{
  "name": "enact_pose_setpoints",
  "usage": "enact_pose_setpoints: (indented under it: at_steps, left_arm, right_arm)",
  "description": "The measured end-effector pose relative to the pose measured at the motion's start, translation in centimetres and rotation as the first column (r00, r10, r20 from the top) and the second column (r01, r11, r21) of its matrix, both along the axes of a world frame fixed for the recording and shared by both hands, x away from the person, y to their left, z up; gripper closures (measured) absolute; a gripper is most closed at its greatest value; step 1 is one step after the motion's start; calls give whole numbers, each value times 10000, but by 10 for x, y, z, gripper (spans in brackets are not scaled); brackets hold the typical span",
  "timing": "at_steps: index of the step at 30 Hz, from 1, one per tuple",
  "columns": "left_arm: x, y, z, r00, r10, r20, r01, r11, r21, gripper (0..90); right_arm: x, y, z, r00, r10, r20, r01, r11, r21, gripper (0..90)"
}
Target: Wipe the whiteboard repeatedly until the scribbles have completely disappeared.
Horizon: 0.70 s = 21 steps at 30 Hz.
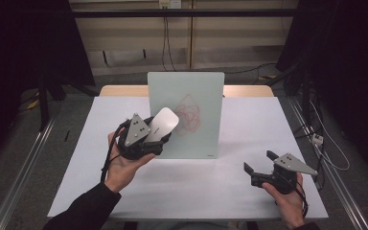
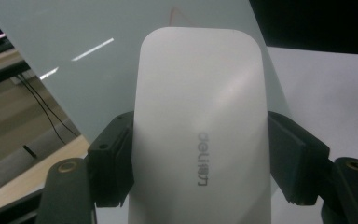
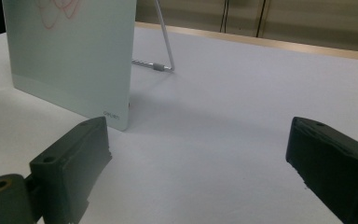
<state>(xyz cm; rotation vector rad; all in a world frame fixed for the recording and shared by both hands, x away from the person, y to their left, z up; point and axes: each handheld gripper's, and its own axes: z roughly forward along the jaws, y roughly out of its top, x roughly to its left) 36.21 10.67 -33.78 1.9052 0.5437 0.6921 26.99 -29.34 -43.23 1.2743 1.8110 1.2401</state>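
While clamped in the left gripper (image 1: 159, 130), eraser (image 1: 163, 121) hung just before the board (image 1: 206, 103), near the red scribble (image 1: 188, 115). Needed flat, firm, overlapping strokes across every line. Right gripper (image 1: 260, 162) rested wide open, empty, on the table (image 1: 191, 191).

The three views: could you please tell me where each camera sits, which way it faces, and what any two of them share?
High view: above the person's side, looking forward and down on the table; both forearms, the left tongs and right tongs show.
Left gripper view: on the left tongs, looking along the jaws clamped on the eraser toward the board.
Right gripper view: on the right tongs, low over the table, jaws open, facing the board's lower corner and wire stand.
Shared: all three show the board with red scribbles.
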Motion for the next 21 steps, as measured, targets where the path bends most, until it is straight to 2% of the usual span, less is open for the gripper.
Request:
enact_pose_setpoints:
  at_steps: [1,2,3,9,11,12,15,18,21]
  left_arm:
    - [4,-4,4,9999,40,161,-40,10000,-22,310]
    - [4,-4,4,9999,40,161,-40,10000,-22,310]
    - [8,-7,7,9994,123,318,-118,9998,-160,310]
    - [16,-17,10,9973,238,688,-236,9997,-41,310]
    - [18,-22,11,9951,289,950,-297,9995,74,310]
    - [19,-27,12,9915,347,1255,-379,9990,233,310]
    - [23,-30,12,9886,414,1447,-452,9987,231,310]
    - [28,-34,12,9825,509,1793,-594,9974,419,310]
    - [37,-36,8,9824,632,1760,-725,9963,469,310]
  right_arm:
    - [0,0,0,10000,5,7,-5,10000,4,63]
    - [0,0,0,10000,-13,6,13,10000,-5,63]
    - [0,0,0,10000,-20,1,20,10000,11,63]
    - [0,-1,0,10000,-20,3,20,10000,10,63]
    - [0,0,0,10000,-15,-3,15,10000,20,63]
    - [0,0,0,10000,-13,-8,13,10000,16,63]
    - [0,-1,0,10000,-8,7,8,10000,48,63]
    - [0,-1,0,10000,-5,4,5,10000,75,63]
    - [0,-2,0,10000,-16,1,16,10000,83,63]
